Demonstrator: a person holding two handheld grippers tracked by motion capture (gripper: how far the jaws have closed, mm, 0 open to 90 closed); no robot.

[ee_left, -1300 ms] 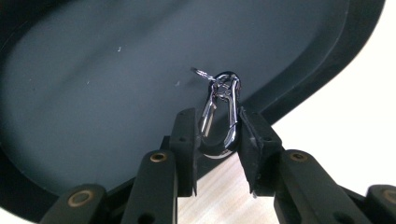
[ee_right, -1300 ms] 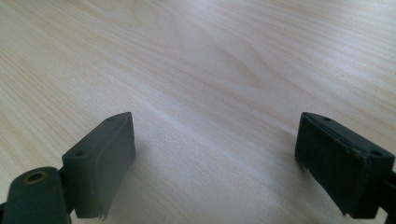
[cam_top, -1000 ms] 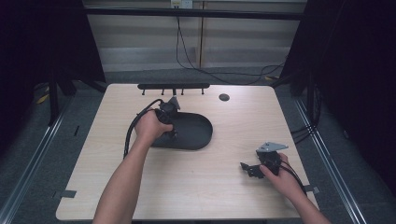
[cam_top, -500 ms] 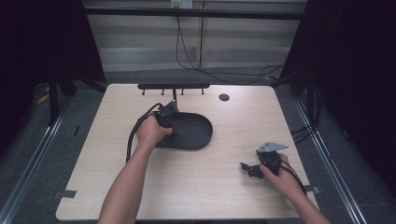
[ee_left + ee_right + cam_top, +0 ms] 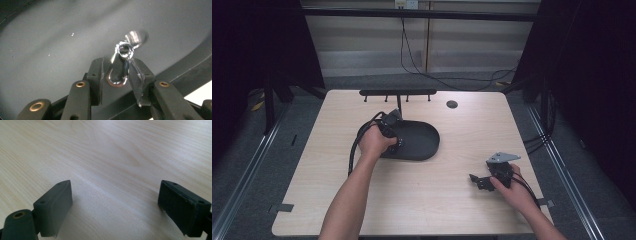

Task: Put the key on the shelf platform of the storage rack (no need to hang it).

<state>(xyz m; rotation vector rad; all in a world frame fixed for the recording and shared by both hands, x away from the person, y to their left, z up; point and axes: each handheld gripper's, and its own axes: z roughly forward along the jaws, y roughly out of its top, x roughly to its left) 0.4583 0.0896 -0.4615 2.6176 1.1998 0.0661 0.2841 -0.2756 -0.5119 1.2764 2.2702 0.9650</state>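
Metal clip sits between left gripper jaws over the black tray; jaws just been opening, pads barely off it. Right gripper spread wide, unmoved on table.

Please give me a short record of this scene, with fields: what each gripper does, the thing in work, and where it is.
left gripper: over the dark tray; jaws have just been opening, metal clip between the pads, which seem no longer to press on it
right gripper: open, nothing between the jaws, low over the wooden table
thing in work: small shiny metal clip
place: inside the tray
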